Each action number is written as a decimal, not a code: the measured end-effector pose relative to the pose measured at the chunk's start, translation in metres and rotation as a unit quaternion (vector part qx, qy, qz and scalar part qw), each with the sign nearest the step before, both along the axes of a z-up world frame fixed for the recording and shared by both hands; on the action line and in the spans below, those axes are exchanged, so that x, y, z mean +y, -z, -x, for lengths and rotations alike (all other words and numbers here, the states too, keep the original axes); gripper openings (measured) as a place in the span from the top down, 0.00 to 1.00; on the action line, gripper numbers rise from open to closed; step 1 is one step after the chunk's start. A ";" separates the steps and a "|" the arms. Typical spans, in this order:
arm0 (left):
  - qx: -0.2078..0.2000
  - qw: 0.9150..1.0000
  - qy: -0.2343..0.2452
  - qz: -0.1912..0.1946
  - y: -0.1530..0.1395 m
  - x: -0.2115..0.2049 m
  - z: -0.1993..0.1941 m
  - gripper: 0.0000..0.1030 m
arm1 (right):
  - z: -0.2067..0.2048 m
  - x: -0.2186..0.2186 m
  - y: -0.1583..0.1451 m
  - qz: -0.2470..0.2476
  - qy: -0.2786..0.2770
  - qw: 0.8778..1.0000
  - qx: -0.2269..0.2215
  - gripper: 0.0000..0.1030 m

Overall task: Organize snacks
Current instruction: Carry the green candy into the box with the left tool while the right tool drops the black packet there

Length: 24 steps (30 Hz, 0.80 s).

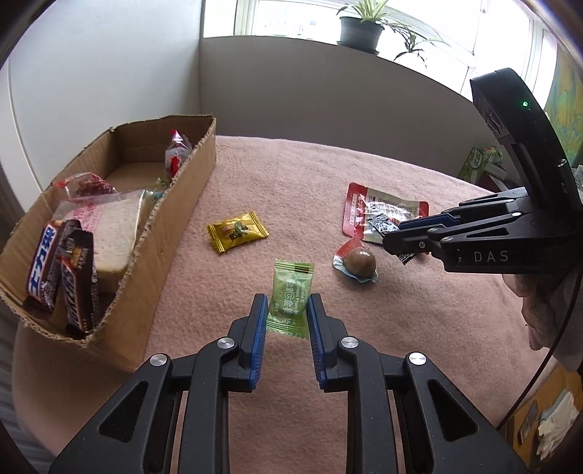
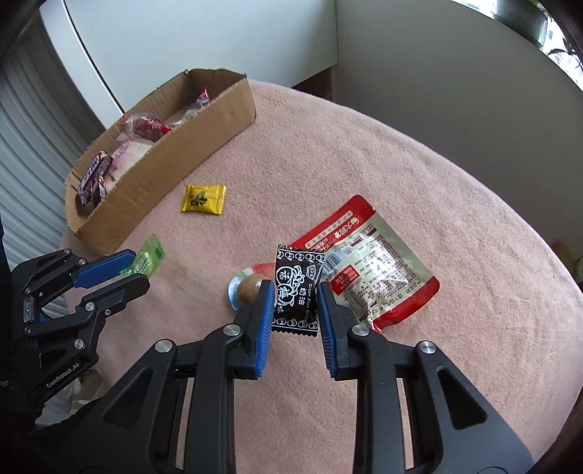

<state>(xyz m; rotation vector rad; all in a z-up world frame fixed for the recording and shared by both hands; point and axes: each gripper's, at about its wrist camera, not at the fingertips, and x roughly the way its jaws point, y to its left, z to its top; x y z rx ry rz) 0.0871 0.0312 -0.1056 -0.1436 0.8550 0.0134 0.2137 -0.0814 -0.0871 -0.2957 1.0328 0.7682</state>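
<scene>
My left gripper (image 1: 288, 302) is shut on a green plum candy (image 1: 291, 280), lifted just off the pink cloth; in the right wrist view the left gripper (image 2: 140, 268) shows the same green candy (image 2: 150, 253) between its blue pads. My right gripper (image 2: 296, 291) is shut on a black cream plum candy (image 2: 297, 277), held above the cloth. From the left wrist view the right gripper (image 1: 393, 237) pinches the black candy (image 1: 382, 223). A cardboard box (image 1: 175, 226) (image 2: 175, 160) at the left holds chocolate bars, wrapped bread and other snacks.
On the pink cloth (image 1: 291, 175) lie a yellow candy (image 1: 237, 231) (image 2: 203, 198), a red and clear pouch (image 1: 386, 204) (image 2: 375, 266) and a brown wrapped egg-shaped snack (image 1: 359, 262) (image 2: 247, 290). A green carton (image 1: 477, 162) stands beyond the right edge. Potted plants (image 1: 360, 29) sit on the windowsill.
</scene>
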 end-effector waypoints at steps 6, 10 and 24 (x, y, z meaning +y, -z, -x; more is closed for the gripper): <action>-0.038 0.999 -0.015 -0.002 -0.034 0.018 0.010 0.80 | 0.003 0.022 -0.042 -0.045 -0.012 0.999 -0.029 0.76; -0.062 0.997 -0.034 -0.010 -0.054 0.039 0.016 0.80 | 0.005 0.054 -0.064 -0.072 -0.023 0.996 -0.039 0.76; -0.040 0.991 -0.126 0.008 -0.046 0.137 0.012 0.80 | 0.009 0.189 -0.088 -0.080 -0.038 0.992 -0.087 0.76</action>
